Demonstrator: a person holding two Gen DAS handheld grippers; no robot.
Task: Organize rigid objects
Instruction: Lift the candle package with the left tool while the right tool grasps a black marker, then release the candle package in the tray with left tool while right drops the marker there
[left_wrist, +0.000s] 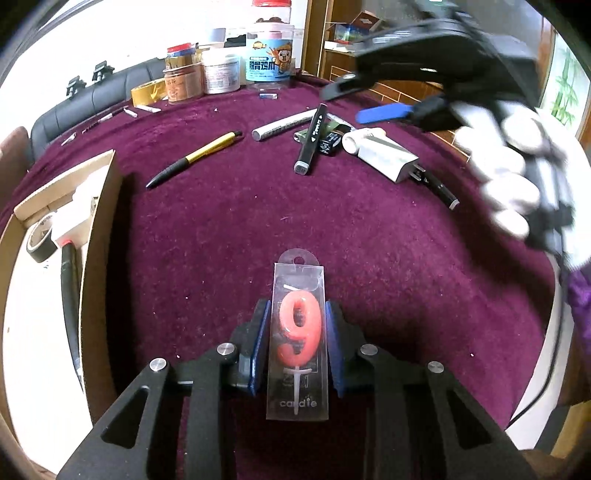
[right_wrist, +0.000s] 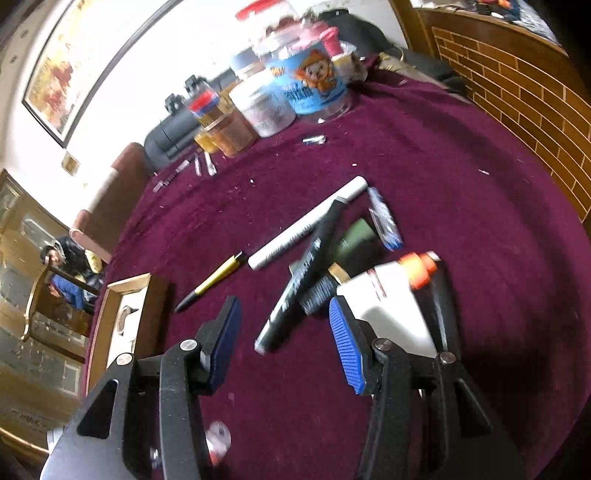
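Candle pack (left_wrist: 297, 343) in left claw (left_wrist: 297, 343), bare cloth (left_wrist: 229, 236) ahead

cloth (left_wrist: 258, 221): maroon | candle (left_wrist: 298, 328): coral-red (clear pack) | pen (left_wrist: 195, 158): black-yellow

Glaring white along the far wall (right_wrist: 155, 92), washing out detail there. Bending strongly toward dark fisheye corners. Smearing with motion blur across the gloved hand (left_wrist: 517, 177) and the jars (right_wrist: 280, 99). Casting soft shadows on the maroon tablecloth (left_wrist: 258, 229).

Black angular left tongs (left_wrist: 297, 343) with silver screws, ribbed blue pads (right_wrist: 347, 349), white glove (left_wrist: 513, 173), purple sleeve (left_wrist: 581, 295)
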